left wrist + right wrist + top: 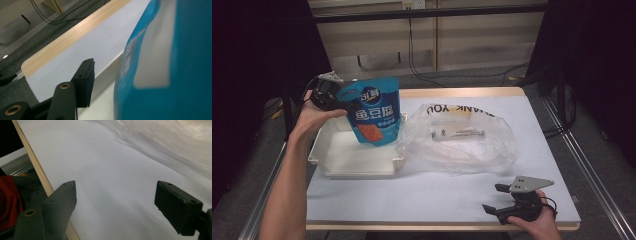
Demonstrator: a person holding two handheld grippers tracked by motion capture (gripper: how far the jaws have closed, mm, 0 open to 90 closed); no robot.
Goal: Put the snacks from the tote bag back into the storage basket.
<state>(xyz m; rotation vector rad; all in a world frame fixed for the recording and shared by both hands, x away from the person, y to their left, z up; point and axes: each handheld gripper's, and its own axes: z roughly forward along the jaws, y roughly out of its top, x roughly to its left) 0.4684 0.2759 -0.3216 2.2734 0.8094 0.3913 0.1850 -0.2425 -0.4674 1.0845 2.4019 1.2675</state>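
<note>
A blue snack pouch (374,112) with white lettering and an orange picture stands tilted over the white tray (352,172), its lower end down inside the tray. My left gripper (343,97) is at the pouch's upper left corner. In the left gripper view one black finger (85,80) stands clear of the pouch (175,62) with a gap between them; the other finger is hidden behind the pouch. My right gripper (493,197) rests on the table near the front right edge, open with nothing between its fingers (115,202).
A crumpled clear plastic bag (462,140) lies right of the tray with a pale package (457,132) inside; its edge (175,140) lies ahead of the right gripper. The table (422,200) is white with a wooden rim. Cables run over the floor behind.
</note>
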